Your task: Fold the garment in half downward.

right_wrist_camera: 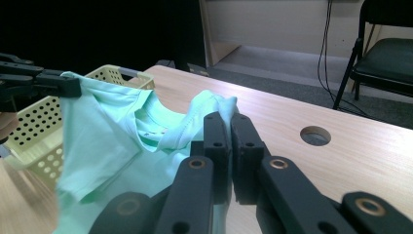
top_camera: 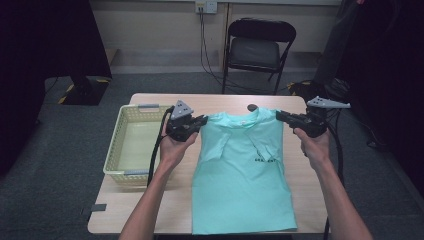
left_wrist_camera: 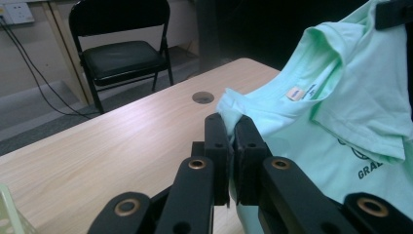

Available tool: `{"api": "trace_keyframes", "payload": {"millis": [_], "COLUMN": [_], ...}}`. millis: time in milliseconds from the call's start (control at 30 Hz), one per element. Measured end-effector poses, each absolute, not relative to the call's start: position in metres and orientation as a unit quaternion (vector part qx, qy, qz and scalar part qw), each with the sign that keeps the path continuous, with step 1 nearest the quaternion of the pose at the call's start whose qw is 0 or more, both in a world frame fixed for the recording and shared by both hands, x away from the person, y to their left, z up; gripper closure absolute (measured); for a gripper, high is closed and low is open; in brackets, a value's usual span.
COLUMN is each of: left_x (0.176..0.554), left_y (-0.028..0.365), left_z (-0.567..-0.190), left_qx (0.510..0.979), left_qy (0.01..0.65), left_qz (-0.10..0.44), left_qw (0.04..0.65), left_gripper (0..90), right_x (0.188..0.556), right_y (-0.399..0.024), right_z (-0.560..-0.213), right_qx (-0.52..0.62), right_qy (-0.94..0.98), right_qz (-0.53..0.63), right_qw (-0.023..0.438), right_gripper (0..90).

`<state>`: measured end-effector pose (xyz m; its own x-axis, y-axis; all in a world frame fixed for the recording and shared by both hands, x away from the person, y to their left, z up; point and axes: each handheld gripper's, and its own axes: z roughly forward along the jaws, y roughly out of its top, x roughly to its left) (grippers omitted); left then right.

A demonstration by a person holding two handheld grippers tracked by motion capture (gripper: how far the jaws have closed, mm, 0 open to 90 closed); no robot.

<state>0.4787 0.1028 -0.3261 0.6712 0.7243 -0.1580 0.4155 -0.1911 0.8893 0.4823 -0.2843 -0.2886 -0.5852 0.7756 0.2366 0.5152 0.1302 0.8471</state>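
A mint-green T-shirt held up by its shoulders over a wooden table.

The table (top_camera: pixel 150 210) fills the centre of the high view; the T-shirt (top_camera: pixel 242 175) lies down its middle, hem at the lower edge of the frame, collar raised toward the upper centre, both sleeves folded inward. A cream perforated basket (top_camera: pixel 116 150) stands at centre left, on the table's left edge. A black folding chair (top_camera: pixel 255 50) stands at the upper centre, beyond the table. The left gripper (top_camera: pixel 204 120), centre left, is clamped on the shirt's left shoulder; the right gripper (top_camera: pixel 278 115), centre right, is clamped on the right shoulder. A round hole (top_camera: pixel 252 107) lies in the tabletop just above the collar.
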Motion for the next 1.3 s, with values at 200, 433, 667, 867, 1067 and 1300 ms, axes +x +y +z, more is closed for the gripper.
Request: {"api": "trace_keyframes", "payload": {"millis": [200,433,667,867,1067,1300], "left_x": [0.482,0.479,0.472,0.465,0.455,0.447], "left_y": [0.098,0.095,0.092,0.091,0.089,0.091], "left_z": [-0.332,-0.338,-0.34,-0.339,-0.347,-0.356], "left_qx": [0.757,0.757,0.763,0.764,0.773,0.773], "left_qy": [0.372,0.366,0.361,0.352,0.343,0.343], "left_qz": [0.14,0.132,0.136,0.137,0.13,0.12], "left_qw": [0.518,0.524,0.519,0.522,0.517,0.521], "left_gripper": [86.9,86.9,86.8,86.9,86.8,86.8], "right_x": [0.484,0.48,0.476,0.47,0.462,0.455], "right_y": [-0.289,-0.292,-0.297,-0.3,-0.298,-0.299], "right_z": [-0.295,-0.303,-0.315,-0.324,-0.328,-0.335], "right_qx": [0.442,0.44,0.448,0.448,0.442,0.442], "right_qy": [0.744,0.748,0.745,0.745,0.751,0.753], "right_qz": [0.485,0.48,0.482,0.481,0.48,0.477], "right_qw": [0.129,0.125,0.114,0.109,0.105,0.099], "right_gripper": [87.3,87.3,87.3,87.3,87.3,87.3]}}
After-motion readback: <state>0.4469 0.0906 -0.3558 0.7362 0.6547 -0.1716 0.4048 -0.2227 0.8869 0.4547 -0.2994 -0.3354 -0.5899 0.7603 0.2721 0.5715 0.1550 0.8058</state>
